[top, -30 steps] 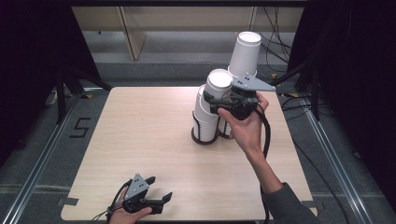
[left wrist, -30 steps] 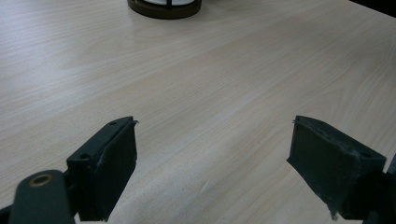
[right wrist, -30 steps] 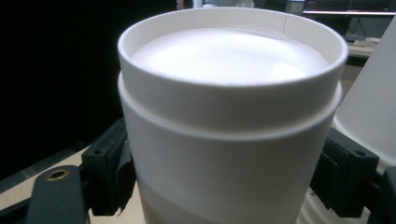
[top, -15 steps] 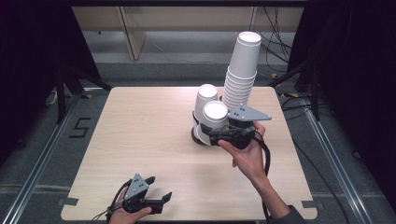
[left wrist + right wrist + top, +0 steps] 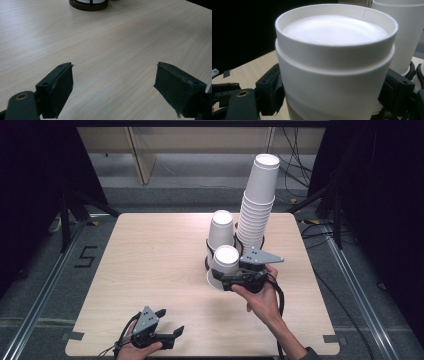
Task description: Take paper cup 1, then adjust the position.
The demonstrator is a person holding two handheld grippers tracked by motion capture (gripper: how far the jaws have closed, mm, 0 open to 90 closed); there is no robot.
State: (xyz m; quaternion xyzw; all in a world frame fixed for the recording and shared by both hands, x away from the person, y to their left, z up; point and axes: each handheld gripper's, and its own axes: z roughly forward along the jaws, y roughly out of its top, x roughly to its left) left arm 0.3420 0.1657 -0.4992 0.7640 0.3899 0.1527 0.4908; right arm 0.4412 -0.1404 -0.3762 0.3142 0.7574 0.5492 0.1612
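My right gripper (image 5: pixel 226 283) is shut on a white paper cup (image 5: pixel 225 264) that stands bottom up, low over the table (image 5: pixel 150 270), in front of the cup holder. In the right gripper view the cup (image 5: pixel 334 55) sits between both pads, and a second cup seems nested in it. Behind it a short stack of upturned cups (image 5: pixel 222 227) and a tall leaning stack (image 5: pixel 257 205) stand in a black wire holder (image 5: pixel 208 262). My left gripper (image 5: pixel 172 333) rests near the front edge, open, with bare table between its jaws (image 5: pixel 113 85).
The holder's dark ring base (image 5: pixel 88 3) lies far ahead of the left gripper. Cables trail from both grippers. Black stands and floor rails flank the table, and a wooden shelf (image 5: pixel 145 150) stands behind it.
The right hand has come down and toward the front with the cup, away from the short stack. The left gripper has stayed put.
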